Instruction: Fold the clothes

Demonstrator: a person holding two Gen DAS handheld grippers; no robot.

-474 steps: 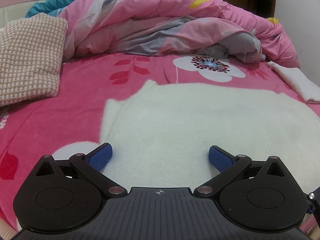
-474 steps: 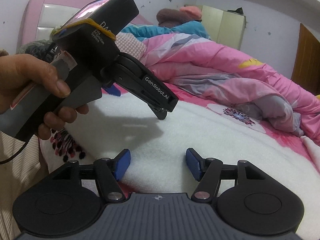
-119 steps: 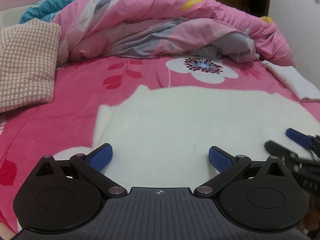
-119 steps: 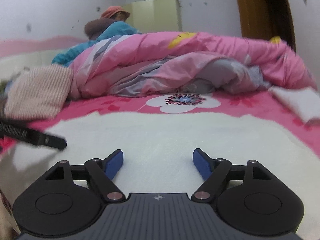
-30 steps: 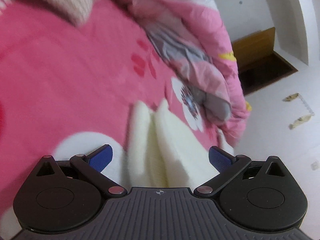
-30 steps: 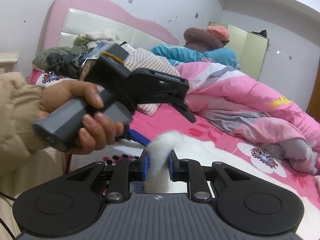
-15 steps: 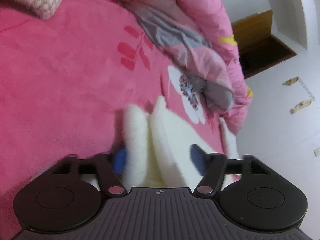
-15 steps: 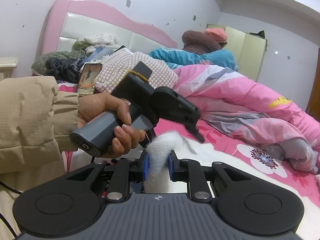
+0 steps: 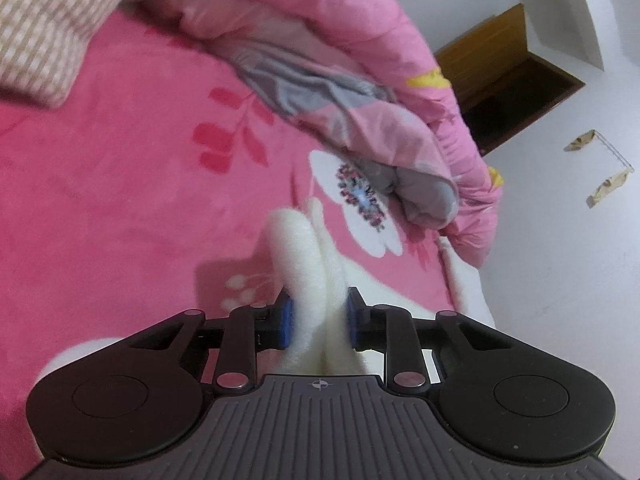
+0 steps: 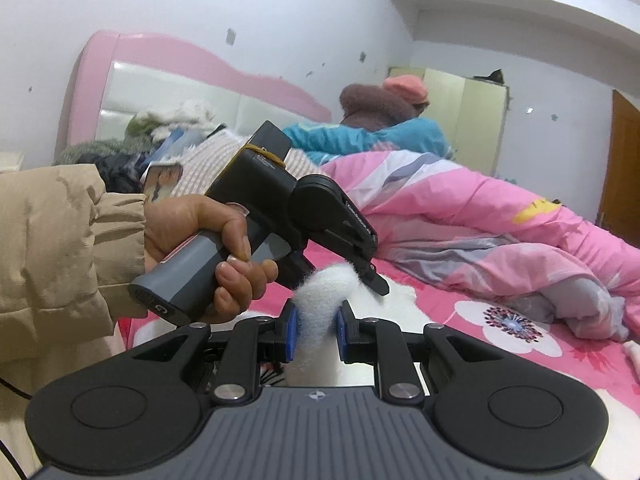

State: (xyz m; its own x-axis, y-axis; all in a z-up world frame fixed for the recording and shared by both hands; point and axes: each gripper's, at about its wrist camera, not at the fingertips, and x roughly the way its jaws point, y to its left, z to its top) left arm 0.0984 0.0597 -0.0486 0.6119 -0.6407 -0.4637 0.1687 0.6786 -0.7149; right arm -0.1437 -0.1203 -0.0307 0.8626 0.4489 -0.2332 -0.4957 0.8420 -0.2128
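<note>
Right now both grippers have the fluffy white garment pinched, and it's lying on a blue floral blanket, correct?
Not quite: the blanket is pink, as the left wrist view shows. The rest holds: the right gripper is clamped on the white garment, and the left gripper is closing with it between its pads.

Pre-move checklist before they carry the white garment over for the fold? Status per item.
1. Right gripper pinching white garment: ok, fabric bunched between both pads.
2. Left gripper on the garment: ok, jaws closing with a doubled fold of fabric between the pads.
3. Grips apart from each other: not ok, left gripper sits right beside the right one's pinch, on the same bunch.
4. Garment edge lifted off the bed: ok near the grippers; rest lies on the bed.
5. Quilt clear of the garment: ok, heaped farther back.
6. Layers aligned: cannot tell, fabric is bunched and blurred.
</note>
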